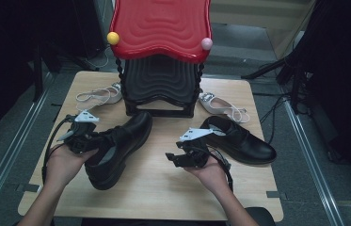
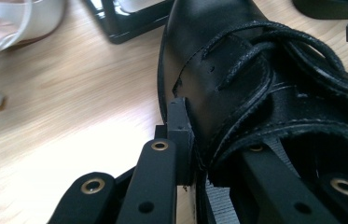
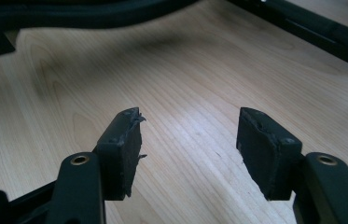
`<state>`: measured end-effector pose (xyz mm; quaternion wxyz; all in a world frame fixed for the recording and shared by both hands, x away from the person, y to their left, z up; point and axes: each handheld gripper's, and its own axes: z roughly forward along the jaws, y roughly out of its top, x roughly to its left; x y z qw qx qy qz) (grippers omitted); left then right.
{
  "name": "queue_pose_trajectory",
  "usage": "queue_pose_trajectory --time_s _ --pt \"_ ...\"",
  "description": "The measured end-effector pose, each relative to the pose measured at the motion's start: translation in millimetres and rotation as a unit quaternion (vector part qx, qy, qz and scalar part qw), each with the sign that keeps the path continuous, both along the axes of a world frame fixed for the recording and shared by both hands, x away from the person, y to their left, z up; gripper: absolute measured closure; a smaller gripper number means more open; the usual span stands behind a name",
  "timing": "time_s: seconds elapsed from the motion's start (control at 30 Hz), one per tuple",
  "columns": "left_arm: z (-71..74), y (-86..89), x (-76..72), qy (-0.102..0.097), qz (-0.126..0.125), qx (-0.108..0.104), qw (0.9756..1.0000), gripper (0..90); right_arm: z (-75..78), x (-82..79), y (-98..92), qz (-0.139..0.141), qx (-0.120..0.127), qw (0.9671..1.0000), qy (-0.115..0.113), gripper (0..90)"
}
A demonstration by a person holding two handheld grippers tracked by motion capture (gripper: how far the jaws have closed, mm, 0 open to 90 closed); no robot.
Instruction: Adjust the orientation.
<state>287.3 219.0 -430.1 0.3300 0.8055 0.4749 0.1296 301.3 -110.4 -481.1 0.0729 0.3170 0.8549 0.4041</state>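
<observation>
Wooden table (image 1: 154,188): left black shoe (image 1: 121,143) lies left of centre, its collar clamped in the left gripper (image 1: 88,140), one jaw inside, toe pointing diagonally away toward the black stand (image 1: 160,89). Right gripper (image 1: 182,157) gapes empty nearby.

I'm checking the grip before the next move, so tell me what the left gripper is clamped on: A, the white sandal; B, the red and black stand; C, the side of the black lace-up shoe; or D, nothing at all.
C: in the left gripper view the left gripper has one jaw outside and one inside the black lace-up shoe, pinching its side wall by the laces.
</observation>
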Motion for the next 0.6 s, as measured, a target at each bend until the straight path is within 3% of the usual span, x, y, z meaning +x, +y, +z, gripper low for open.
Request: queue_pose_trajectory --time_s 0.17,0.27,0.3,0.4,0.43,0.6 --pt "-9.3 -32.1 16.1 0.003 -0.022 0.009 0.9997 82.7 1.1 -3.7 -7.9 -0.013 0.003 0.9999 -0.006 42.3" --pt "-14.9 -41.6 20.4 0.004 -0.025 0.013 0.9996 82.5 1.0 -4.7 -9.7 -0.016 0.002 0.9998 -0.008 42.5" --pt "-21.8 -49.5 23.5 0.003 -0.025 0.016 0.9996 82.3 0.6 -5.4 -11.4 -0.021 0.002 0.9998 -0.006 42.8" --pt "-28.8 -55.3 25.3 0.006 -0.025 0.018 0.9995 81.4 -0.6 -5.4 -13.6 -0.025 0.002 0.9997 -0.005 43.3" --pt "-35.1 -59.9 26.6 0.019 -0.029 0.015 0.9993 80.8 -1.1 -5.3 -13.9 -0.027 0.001 0.9996 -0.005 43.3" --pt "-39.7 -69.9 22.5 0.020 -0.041 0.021 0.9987 76.4 -3.2 -5.3 -13.7 -0.031 0.000 0.9995 -0.002 44.1"
